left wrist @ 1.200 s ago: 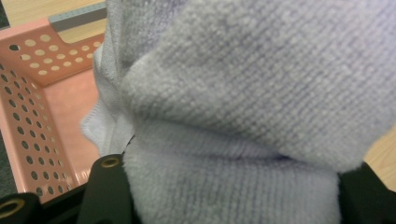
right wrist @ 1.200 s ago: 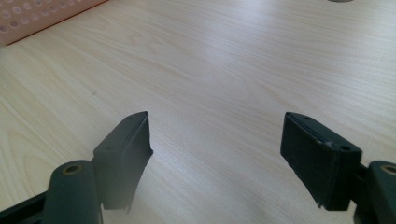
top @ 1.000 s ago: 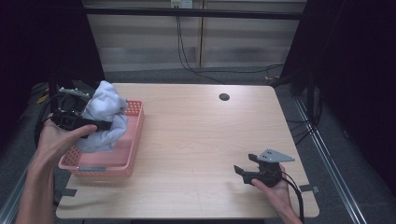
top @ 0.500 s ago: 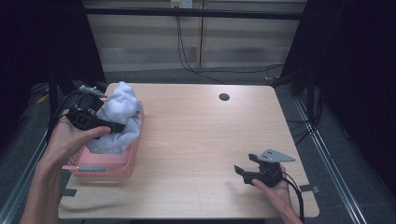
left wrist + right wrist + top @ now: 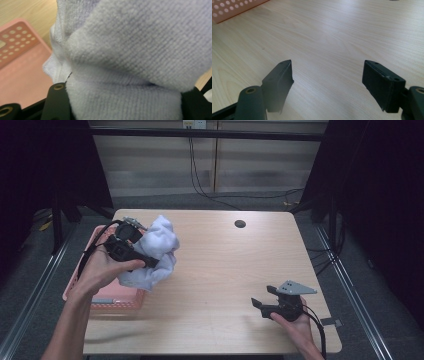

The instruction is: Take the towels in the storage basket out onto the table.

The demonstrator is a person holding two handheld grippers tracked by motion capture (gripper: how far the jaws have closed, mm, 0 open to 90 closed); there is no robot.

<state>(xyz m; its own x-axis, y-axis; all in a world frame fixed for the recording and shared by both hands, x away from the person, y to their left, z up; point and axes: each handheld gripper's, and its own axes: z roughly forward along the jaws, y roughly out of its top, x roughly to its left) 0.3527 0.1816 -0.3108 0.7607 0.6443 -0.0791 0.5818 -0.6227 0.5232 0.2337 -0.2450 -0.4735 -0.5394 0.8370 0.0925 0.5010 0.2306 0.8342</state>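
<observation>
A bunched pale lilac towel hangs in the air over the right edge of the pink basket, and my left gripper is shut on it. Up close in the left gripper view, the towel bulges out between the black jaws, with the basket below at the left. Near the table's front right corner my right gripper rests open with nothing in it. In the right gripper view its fingers stand wide apart over bare wood, and the gripper points toward the basket's corner.
The light wooden table has a dark round cable hole near its far edge. Dark floor and metal rails surround the table on all sides. The basket sits at the table's left edge.
My left gripper has carried the towel up and rightward, out of the basket toward the table's middle. The right gripper has stayed still.
</observation>
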